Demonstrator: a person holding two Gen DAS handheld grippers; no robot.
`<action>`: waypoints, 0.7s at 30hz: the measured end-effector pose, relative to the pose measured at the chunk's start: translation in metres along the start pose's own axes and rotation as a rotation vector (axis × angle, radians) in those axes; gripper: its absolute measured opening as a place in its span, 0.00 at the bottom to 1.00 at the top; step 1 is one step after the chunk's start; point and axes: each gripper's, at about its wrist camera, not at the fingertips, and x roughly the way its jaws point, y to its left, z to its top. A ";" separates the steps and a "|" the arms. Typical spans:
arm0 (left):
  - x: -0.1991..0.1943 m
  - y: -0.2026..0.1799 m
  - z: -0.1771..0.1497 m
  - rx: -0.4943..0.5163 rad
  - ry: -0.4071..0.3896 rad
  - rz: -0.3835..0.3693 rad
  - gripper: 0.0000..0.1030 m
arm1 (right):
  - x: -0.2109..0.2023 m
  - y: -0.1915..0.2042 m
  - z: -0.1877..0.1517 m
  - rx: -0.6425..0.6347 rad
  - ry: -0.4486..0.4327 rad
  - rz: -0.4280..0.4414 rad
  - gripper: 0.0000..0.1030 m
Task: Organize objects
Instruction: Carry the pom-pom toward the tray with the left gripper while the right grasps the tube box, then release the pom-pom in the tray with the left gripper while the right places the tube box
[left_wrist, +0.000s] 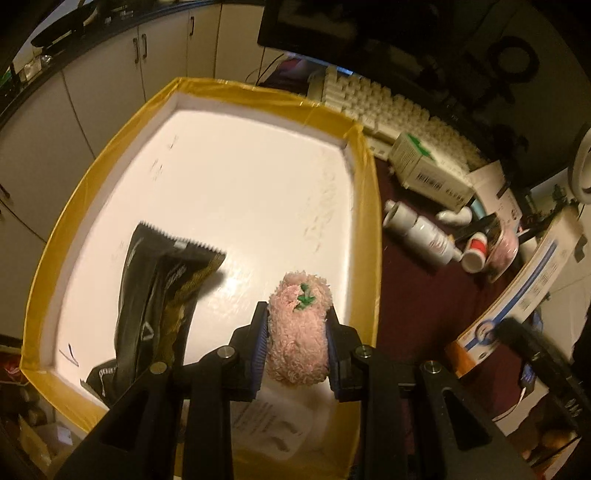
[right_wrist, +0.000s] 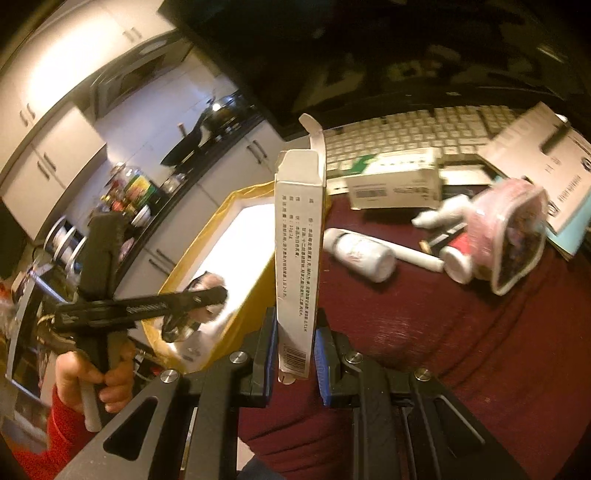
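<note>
Left hand-held gripper (left_wrist: 295, 345) clamps a pink plush (left_wrist: 298, 328) over the tray (left_wrist: 364, 229), at its 5 o'clock corner, ready to drop. Right hand-held gripper (right_wrist: 295, 360) grips a white box (right_wrist: 297, 266) upright, awaiting its turn.

Far side: white keyboard (left_wrist: 399, 110) on the dark red tablecloth (left_wrist: 424, 314), dark monitor (left_wrist: 332, 26) behind it. Far left: pale cabinets (left_wrist: 110, 74) with dark handles under a black countertop (right_wrist: 207, 162). A black pan (right_wrist: 192, 142) and jars (right_wrist: 133, 188) sit on the countertop. Near left: person's red sleeve (right_wrist: 62, 435).
</note>
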 end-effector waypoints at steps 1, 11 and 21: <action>0.001 0.001 -0.003 -0.002 0.006 0.003 0.26 | 0.003 0.005 0.002 -0.010 0.004 0.009 0.19; 0.004 0.018 -0.023 -0.024 0.044 -0.006 0.26 | 0.046 0.047 0.035 -0.075 0.071 0.098 0.19; 0.004 0.022 -0.025 -0.029 0.042 -0.037 0.26 | 0.104 0.071 0.036 -0.107 0.201 0.085 0.19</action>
